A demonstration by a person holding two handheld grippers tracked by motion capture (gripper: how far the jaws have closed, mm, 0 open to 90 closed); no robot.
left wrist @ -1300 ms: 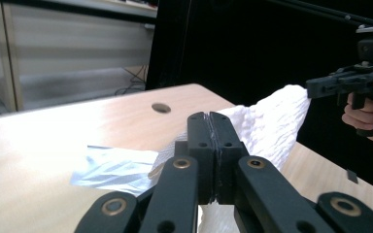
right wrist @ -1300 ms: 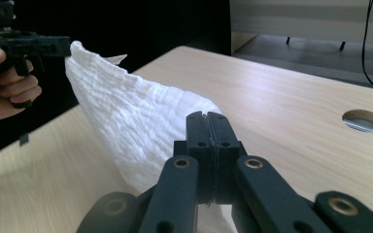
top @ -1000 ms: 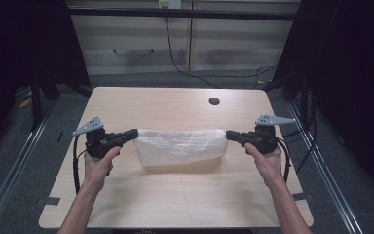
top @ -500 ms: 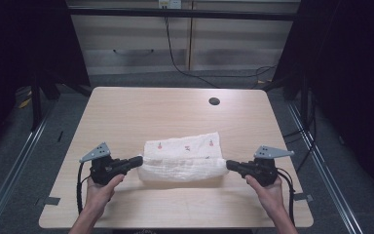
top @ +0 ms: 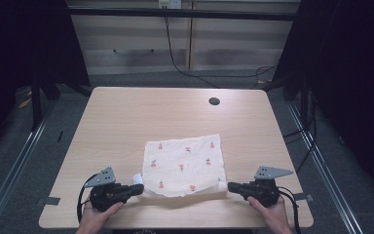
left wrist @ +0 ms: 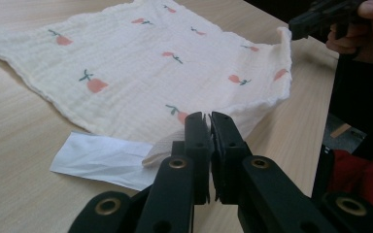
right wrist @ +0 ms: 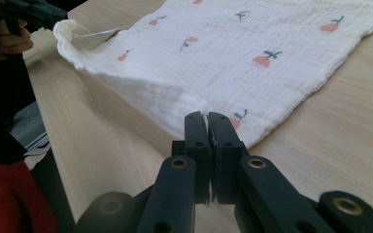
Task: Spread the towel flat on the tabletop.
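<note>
Since the earlier frame, both grippers drew toward the near table (top: 126,112) edge. Muslin cloth (top: 184,163), pear-printed, lies spread; left gripper (top: 137,189) and right gripper (top: 232,186) each clamp a near corner. White label (left wrist: 97,158) beside left corner.

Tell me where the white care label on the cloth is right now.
In the high view the label lies flat on the table at the cloth's near-left corner, beside the left tool.
</note>
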